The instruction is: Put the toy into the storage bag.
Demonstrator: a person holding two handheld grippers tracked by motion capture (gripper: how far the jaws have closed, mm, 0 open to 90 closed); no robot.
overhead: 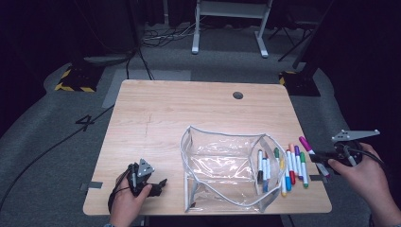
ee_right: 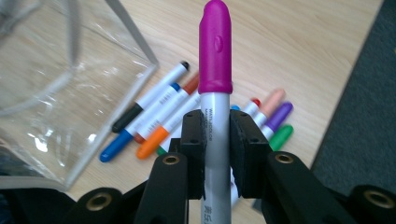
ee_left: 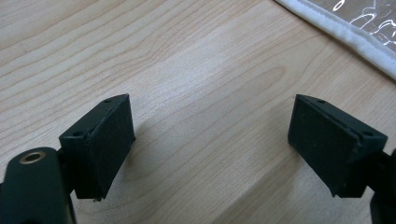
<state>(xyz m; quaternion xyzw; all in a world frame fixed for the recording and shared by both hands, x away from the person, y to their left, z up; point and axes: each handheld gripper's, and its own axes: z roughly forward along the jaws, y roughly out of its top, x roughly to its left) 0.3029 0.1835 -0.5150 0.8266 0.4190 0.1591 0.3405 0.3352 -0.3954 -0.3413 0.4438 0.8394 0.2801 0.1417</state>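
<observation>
Our right gripper (ee_right: 215, 144) hangs at 3 o'clock off the table (overhead: 189, 109), clamping a magenta marker (ee_right: 215, 70); our left gripper (ee_left: 210, 140) rests at 7 o'clock, jaws apart.

Light falls from overhead onto the pale wooden tabletop (overhead: 189, 109), leaving the grey carpeted floor (overhead: 42, 137) and the room behind it in deep gloom. The clear plastic pouch with white piping (overhead: 222, 165) throws back white glints, and soft shadows sit under the black jaws in the left gripper view. The high view is grainy and soft, and in the right gripper view the magenta-capped marker (ee_right: 215, 70) is sharp while the table edge beyond blurs.
</observation>
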